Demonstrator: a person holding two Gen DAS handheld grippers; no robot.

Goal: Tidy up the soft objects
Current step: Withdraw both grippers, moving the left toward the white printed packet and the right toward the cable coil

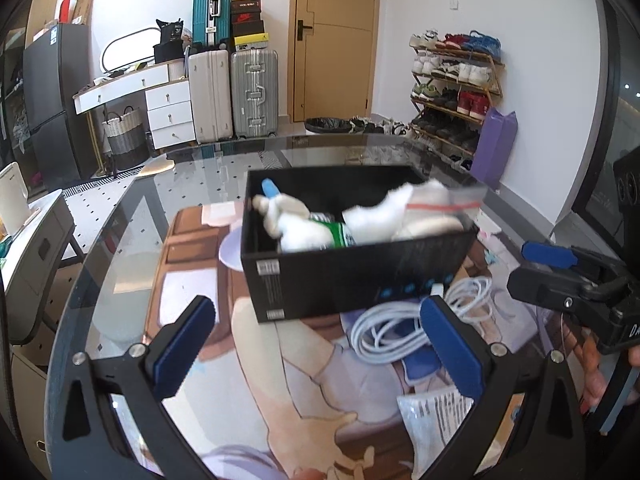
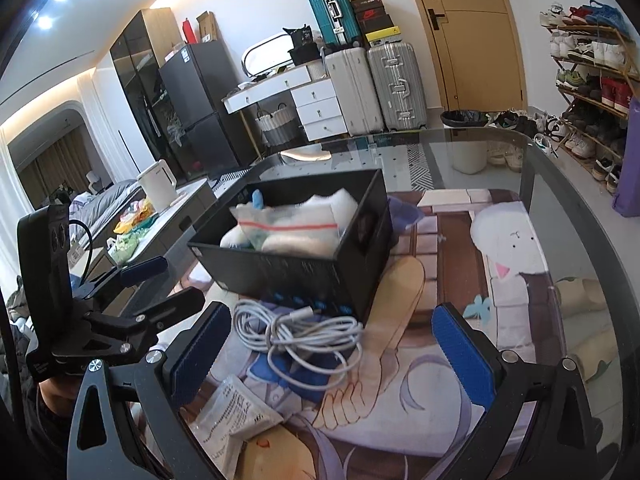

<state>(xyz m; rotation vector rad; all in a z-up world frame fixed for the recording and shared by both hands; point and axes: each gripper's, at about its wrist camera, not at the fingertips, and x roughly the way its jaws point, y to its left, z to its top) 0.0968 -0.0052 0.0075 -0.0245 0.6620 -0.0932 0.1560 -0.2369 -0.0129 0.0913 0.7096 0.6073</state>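
Glass tabletop (image 1: 120,240) under you carries a printed mat and a rigid black box (image 1: 352,276) stuffed with fluffy white soft toys (image 1: 308,228) and a blurred zip bag (image 2: 288,224). Your left hand-held gripper (image 1: 316,344) and right hand-held gripper (image 2: 332,352) both gape, empty, near the box; a coiled white cable (image 2: 296,336) lies between.

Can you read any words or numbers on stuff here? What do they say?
"DA": white letters on the right gripper, cut off at the frame edge.
Black box labels: too small.
White packet print: too blurred.
Stacked shoeboxes lettering: too small.
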